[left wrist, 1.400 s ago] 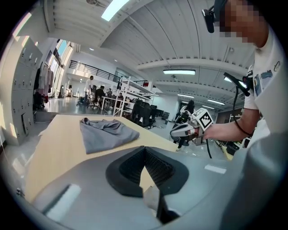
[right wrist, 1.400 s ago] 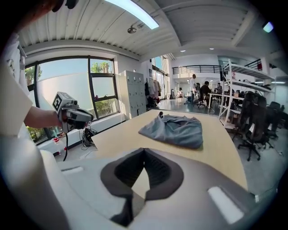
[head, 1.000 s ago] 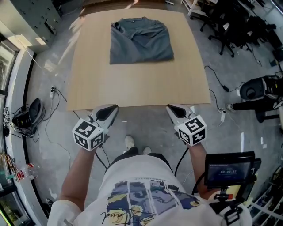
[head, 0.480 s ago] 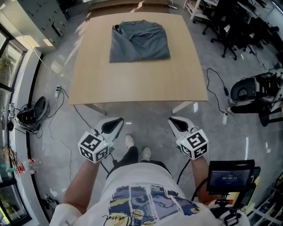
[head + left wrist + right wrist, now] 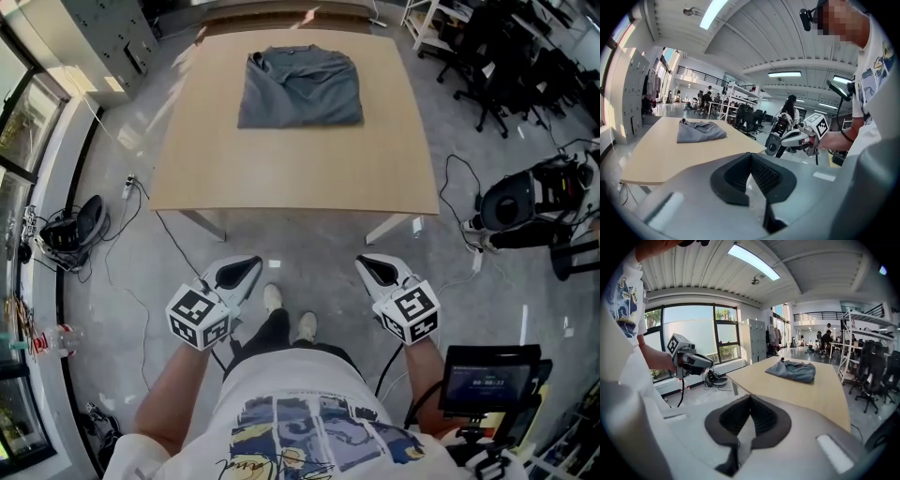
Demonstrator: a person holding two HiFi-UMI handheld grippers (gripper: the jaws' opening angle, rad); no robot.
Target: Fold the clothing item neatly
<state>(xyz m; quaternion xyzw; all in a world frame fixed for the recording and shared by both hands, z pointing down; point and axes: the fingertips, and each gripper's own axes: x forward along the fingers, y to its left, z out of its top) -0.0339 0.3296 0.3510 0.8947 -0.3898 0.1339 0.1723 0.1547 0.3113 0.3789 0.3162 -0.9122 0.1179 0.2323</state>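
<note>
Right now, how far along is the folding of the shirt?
It looks finished: the grey shirt lies as a compact folded rectangle on the wooden table. Nothing is in hand; the left gripper and right gripper have their jaws shut and empty, held short of the table. Nothing obvious is left.

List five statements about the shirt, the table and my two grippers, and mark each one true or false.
1. The grey shirt lies on the table. True.
2. The left gripper and the right gripper both have their jaws together. True.
3. The left gripper holds the shirt. False: it holds nothing and hangs above the floor, short of the table's near edge.
4. The shirt lies at the table's near edge. False: it lies toward the far edge.
5. Black office chairs stand off to the table's right. True.
</note>
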